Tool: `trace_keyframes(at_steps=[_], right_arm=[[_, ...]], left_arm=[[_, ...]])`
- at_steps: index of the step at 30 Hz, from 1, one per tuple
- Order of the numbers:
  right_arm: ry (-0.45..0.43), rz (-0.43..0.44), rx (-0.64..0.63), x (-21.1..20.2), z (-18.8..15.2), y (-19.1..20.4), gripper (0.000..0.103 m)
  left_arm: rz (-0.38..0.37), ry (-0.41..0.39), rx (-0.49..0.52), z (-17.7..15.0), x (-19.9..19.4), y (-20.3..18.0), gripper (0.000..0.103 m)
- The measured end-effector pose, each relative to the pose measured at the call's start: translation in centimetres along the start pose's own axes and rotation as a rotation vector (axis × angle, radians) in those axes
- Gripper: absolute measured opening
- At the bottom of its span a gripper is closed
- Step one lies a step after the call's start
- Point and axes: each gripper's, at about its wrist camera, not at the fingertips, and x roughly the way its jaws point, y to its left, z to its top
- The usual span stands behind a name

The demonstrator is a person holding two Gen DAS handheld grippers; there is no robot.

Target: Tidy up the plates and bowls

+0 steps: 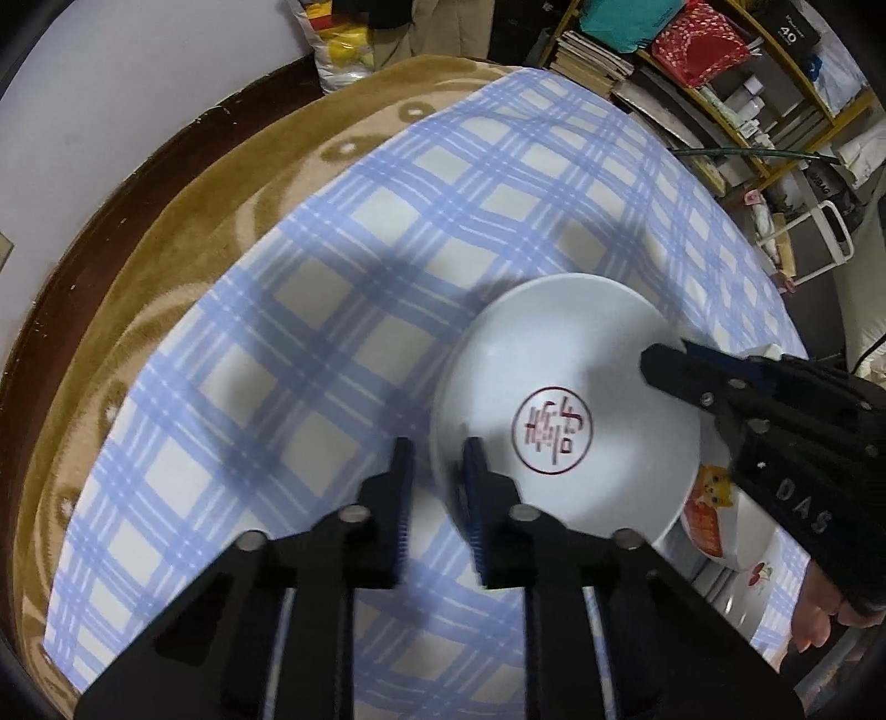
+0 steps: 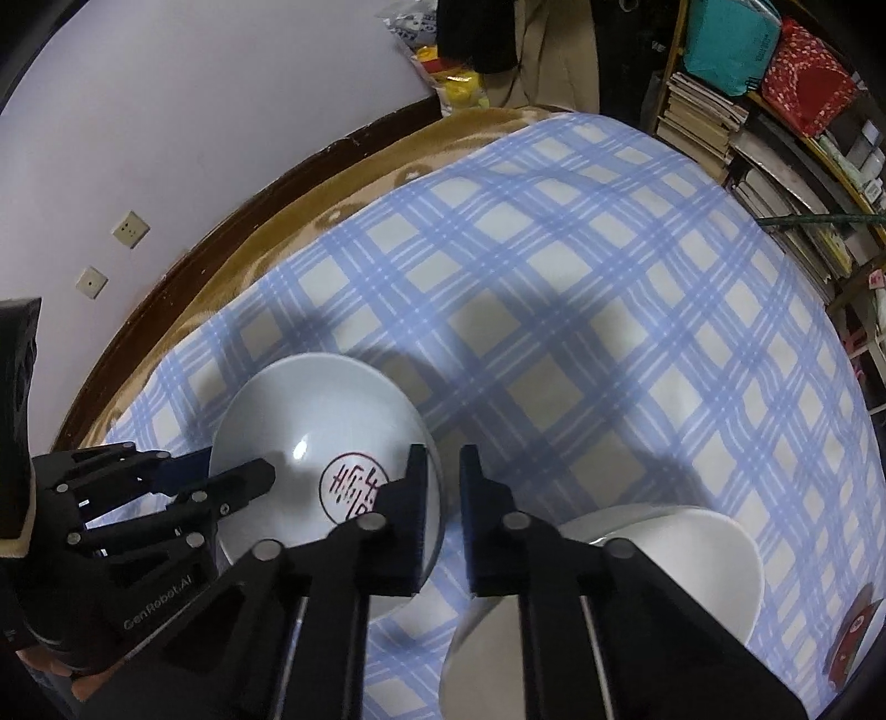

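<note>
A white plate with a red round emblem is held between both grippers above the blue checked tablecloth. My left gripper straddles its left rim, jaws narrowly apart around the edge. My right gripper straddles the opposite rim of the same plate. Each gripper shows in the other's view: the right gripper and the left gripper. A white bowl sits under the right gripper. A bowl with a cat picture lies beneath the plate.
A brown blanket covers the table edge beyond the cloth. Shelves with books and boxes stand at the far right. A red-patterned item lies at the right edge. A bag with yellow things stands by the wall.
</note>
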Motion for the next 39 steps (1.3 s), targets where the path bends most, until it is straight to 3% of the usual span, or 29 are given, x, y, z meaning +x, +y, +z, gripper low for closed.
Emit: trace_keyframes(at_steps=[10, 21, 39], right_arm=[[-0.014, 0.006, 0.009, -1.0, -0.8, 1.1, 0.007], [-0.085, 0.025, 0.048, -4.9, -1.8, 0.8, 0.007], [-0.191, 0.016, 0.158, -12.4, -5.9, -5.3, 0.007]], left_arm=[[0.053, -0.011, -0.035, -0.3, -1.2, -0.1, 0.009], [0.087, -0.061, 0.021, -0.8, -5.5, -1.8, 0.009], [0.103, -0.118, 0.133, -2.0, -9.7, -11.2, 0.009]])
